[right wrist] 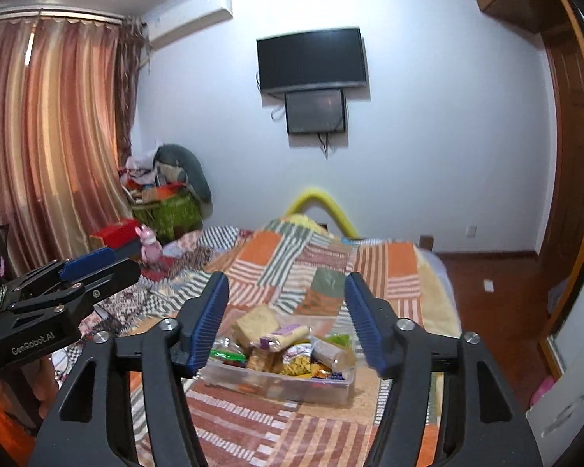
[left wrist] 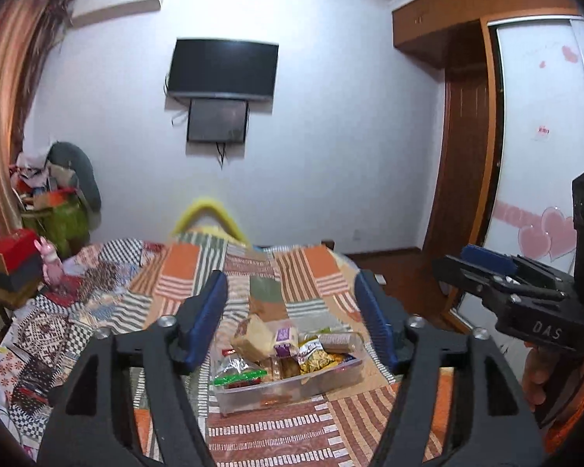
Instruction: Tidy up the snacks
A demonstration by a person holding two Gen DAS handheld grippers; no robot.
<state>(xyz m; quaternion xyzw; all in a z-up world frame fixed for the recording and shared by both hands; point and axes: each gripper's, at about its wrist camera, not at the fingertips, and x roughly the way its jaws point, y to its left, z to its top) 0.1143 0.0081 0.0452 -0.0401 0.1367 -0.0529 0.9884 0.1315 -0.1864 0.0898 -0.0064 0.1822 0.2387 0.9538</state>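
Step in hand: I judge the packing all but done; every snack I can see lies in the clear plastic bin point(left wrist: 288, 383), and both my tools hang above it with nothing in them.
Left gripper point(left wrist: 292, 323): spread, blue pads apart, nothing between them; the bin shows through the gap, well below.
Right gripper point(right wrist: 288, 321): spread too, empty, aimed at the same bin from beside the other.
Bin: sits on the patchwork bedspread point(left wrist: 292, 432), near its front edge.
Contents: a pale bread pack point(left wrist: 255, 336) stands up at the middle, a green-and-red packet point(left wrist: 237, 377) at the left end, a yellow snack bag point(left wrist: 317, 358) toward the right, all piled loosely.
Strays: I see no loose snack on the cloth near the bin.
Next move: as I judge it, either press the tall pack flatter or leave things be; going down needs jaws wide and a slow approach.
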